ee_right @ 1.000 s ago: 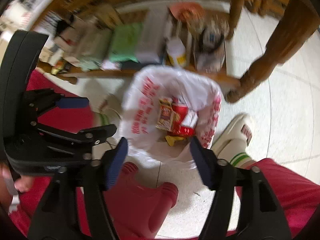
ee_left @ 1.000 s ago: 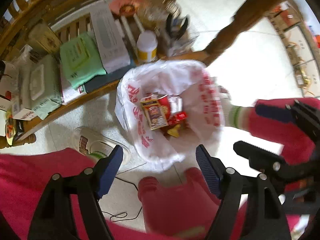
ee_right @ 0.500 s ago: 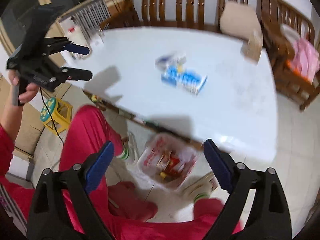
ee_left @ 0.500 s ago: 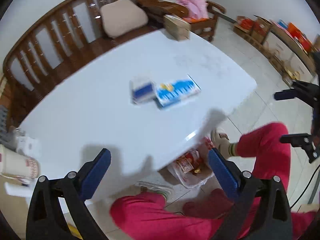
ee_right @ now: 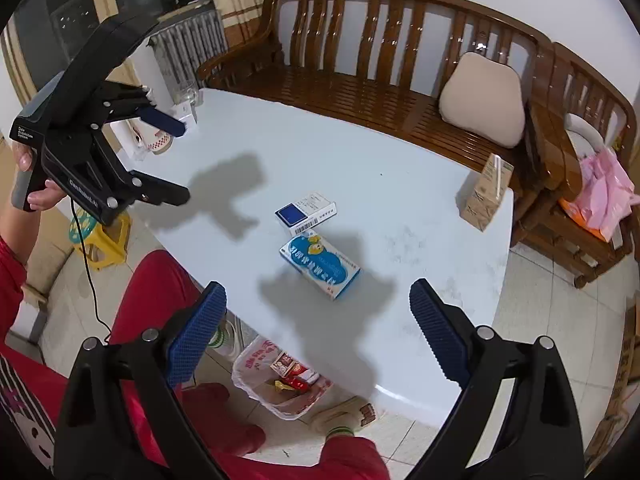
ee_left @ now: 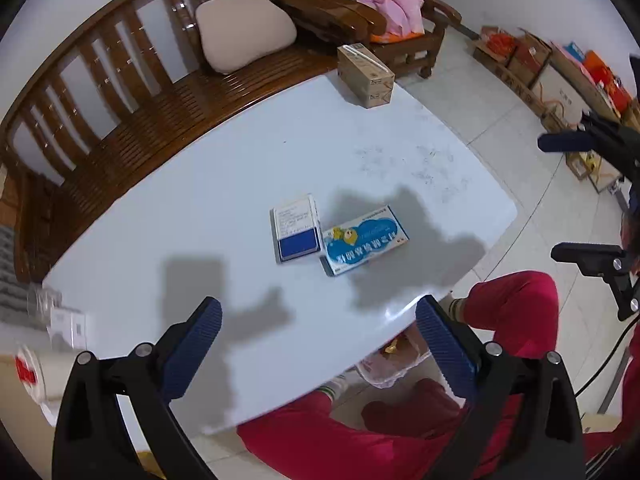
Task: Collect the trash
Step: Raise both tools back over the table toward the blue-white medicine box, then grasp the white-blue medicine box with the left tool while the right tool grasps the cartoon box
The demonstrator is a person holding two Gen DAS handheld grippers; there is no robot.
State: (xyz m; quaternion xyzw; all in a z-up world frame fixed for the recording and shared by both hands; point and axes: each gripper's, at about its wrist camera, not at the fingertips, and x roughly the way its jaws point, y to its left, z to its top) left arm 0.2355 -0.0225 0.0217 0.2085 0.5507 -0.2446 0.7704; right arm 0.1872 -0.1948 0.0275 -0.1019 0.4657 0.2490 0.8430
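Two small boxes lie side by side mid-table: a white box with a dark blue panel (ee_left: 297, 227) (ee_right: 306, 209) and a light blue cartoon box (ee_left: 365, 239) (ee_right: 320, 264). My left gripper (ee_left: 318, 322) is open and empty above the table's near edge; in the right wrist view it shows at the left (ee_right: 182, 162). My right gripper (ee_right: 318, 306) is open and empty, just short of the blue box; in the left wrist view it shows at the right (ee_left: 560, 196). A white trash bag (ee_right: 256, 364) holding wrappers sits on the floor under the table.
The white table (ee_left: 240, 168) also carries a tan carton (ee_left: 365, 76) (ee_right: 486, 192) at its far corner and a glass and cups (ee_right: 186, 92) at the other end. A wooden bench with a cushion (ee_right: 482, 100) runs behind. My red-clad legs (ee_left: 516, 304) and a yellow stool (ee_right: 102, 236) are below.
Both grippers have lifted from over the trash bag on the floor to above the tabletop. They are empty and open throughout. The two boxes have not moved.
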